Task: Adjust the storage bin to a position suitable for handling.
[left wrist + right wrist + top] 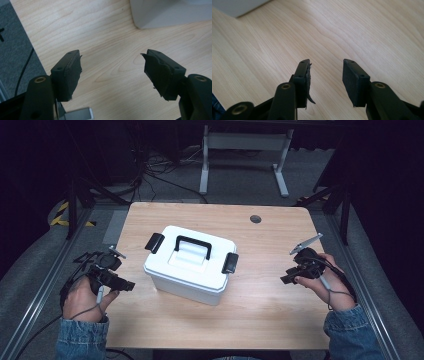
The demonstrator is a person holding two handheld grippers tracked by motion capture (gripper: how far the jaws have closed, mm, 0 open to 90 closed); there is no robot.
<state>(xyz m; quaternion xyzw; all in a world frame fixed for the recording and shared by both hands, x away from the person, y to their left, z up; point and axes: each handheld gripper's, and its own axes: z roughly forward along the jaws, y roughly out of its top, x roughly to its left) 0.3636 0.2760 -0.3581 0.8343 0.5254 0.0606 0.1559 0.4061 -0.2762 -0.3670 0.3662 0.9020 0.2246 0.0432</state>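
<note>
**Now two tools wait beside a white box**

Right in the middle of the wooden counter (260, 305) sits a white box (187, 275). It has a lid on top with a black handle (193, 245) lying across it. One black clip (154, 242) sits at the far left end of the lid, and another black clip (230, 263) sits at the near right end. The box is turned a little, so its corners point at the counter's edges.

The left tool (127, 285) is at the left edge of the counter, just beside the box but not touching it. A hand (82, 297) in a blue denim sleeve (80, 340) holds it. In the left gripper view the left tool (112, 70) has its jaws wide apart, with nothing between them but bare wood. A corner of the white box (170, 12) shows at the top of that view.

The right tool (286, 279) is on the right side of the counter, well apart from the box. Another hand (330, 282) holds it. In the right gripper view the right tool (325, 75) has its jaws partly apart, closer together than the left ones, and nothing is between them. One pad (308, 82) looks torn at its edge.

A small round hole (255, 219) sits near the far edge of the counter. Behind the counter, a white frame (245, 155) stands on the grey floor (165, 185).
</note>
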